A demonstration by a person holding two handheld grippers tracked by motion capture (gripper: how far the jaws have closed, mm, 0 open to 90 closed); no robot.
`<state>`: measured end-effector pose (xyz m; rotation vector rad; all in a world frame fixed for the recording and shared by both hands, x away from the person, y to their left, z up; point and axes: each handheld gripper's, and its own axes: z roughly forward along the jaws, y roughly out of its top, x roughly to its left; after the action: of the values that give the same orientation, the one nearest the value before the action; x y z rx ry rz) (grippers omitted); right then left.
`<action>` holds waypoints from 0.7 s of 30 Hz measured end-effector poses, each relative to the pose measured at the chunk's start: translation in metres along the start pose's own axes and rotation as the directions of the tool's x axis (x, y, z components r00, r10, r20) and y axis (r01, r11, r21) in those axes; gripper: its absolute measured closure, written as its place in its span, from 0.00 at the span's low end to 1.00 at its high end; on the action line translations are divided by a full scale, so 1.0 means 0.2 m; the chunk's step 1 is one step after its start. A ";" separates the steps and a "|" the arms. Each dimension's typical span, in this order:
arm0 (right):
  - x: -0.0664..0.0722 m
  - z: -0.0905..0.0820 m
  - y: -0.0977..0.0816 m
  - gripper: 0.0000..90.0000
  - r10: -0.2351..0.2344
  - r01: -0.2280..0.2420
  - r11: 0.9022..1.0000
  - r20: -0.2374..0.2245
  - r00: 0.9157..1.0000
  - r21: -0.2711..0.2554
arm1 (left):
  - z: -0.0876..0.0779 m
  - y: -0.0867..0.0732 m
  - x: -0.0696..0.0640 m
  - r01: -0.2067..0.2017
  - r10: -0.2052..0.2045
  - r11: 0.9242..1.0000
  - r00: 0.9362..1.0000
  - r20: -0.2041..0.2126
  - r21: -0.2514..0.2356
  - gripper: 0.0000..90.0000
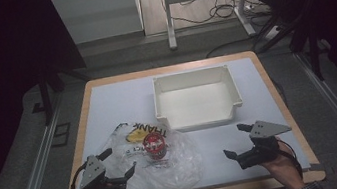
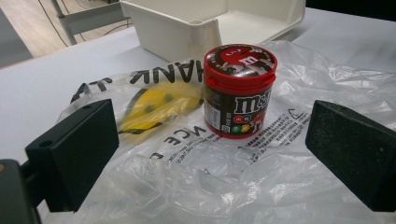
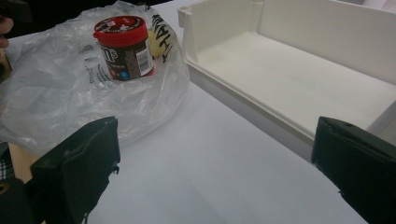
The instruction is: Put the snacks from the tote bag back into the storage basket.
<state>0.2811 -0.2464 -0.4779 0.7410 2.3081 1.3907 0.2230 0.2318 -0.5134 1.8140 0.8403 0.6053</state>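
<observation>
A: Entry, table state. Red-lidded candy jar [image 1: 154, 145] stands upright on the crumpled clear plastic bag [image 1: 177, 166], towards the front-left part of the table [image 1: 107, 103]. Lid on. Confirm from the left gripper view?

B: Confirmed. Jar [image 2: 239, 91] upright, brown label facing the camera, resting on the bag [image 2: 280, 177]. Black lettering and a yellow print on the bag lie just behind and beside the jar. White bin [image 2: 187, 28] sits beyond it.

A: Left gripper [image 1: 118, 163]?

B: Near the front-left corner, over the bag's near edge. Jaws stand wide apart, nothing between them. In its own view the jar sits ahead of the gap, well clear of both pads [image 2: 79, 149].

A: Right gripper [image 1: 236, 140]?

B: Near the front-right corner, above bare table surface, in front of the bin. Jaws spread wide as well, nothing held. In the right gripper view the jar [image 3: 123, 46] and bag [image 3: 60, 93] appear far off to one side, the bin [image 3: 299, 79] to the other.

A: Bin position and contents?

B: White bin [image 1: 197, 97] is at the middle of the table, towards the far edge; its near wall is lower than the others. Interior looks bare in the high view and the right gripper view. Bag's far edge lies just beside the bin's near-left corner; I can't tell if they touch.

A: Jar to bin?

B: Apart. Jar is outside the bin, near its front-left corner.
</observation>
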 end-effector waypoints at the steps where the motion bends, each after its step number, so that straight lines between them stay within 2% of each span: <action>1: 0.00 0.00 0.00 0.02 0.002 -0.002 1.000 -0.001 1.000 0.007 | 0.00 0.00 0.00 0.000 0.000 1.000 1.000 0.000 0.000 0.03; 6: 0.00 0.02 0.00 0.02 -0.006 0.006 1.000 0.007 1.000 0.003 | 0.00 0.00 0.00 0.000 0.000 1.000 1.000 0.001 0.001 0.03; 13: 0.01 0.03 0.02 0.02 -0.015 0.015 1.000 -0.014 1.000 -0.027 | 0.00 0.00 0.00 -0.002 0.002 1.000 1.000 -0.002 0.000 0.03; 14: 0.01 0.04 0.02 0.02 -0.015 0.014 0.999 -0.029 0.999 -0.035 | 0.00 0.00 0.00 -0.002 0.002 1.000 1.000 -0.001 0.000 0.03; 21: 0.02 0.06 0.03 0.02 -0.041 0.039 0.999 -0.037 0.998 -0.032 | 0.00 0.00 0.00 -0.003 0.003 1.000 1.000 0.000 -0.002 0.03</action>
<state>0.2854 -0.2335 -0.4769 0.6612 2.3111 1.4314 0.2229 0.2315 -0.5135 1.8139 0.8366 0.6084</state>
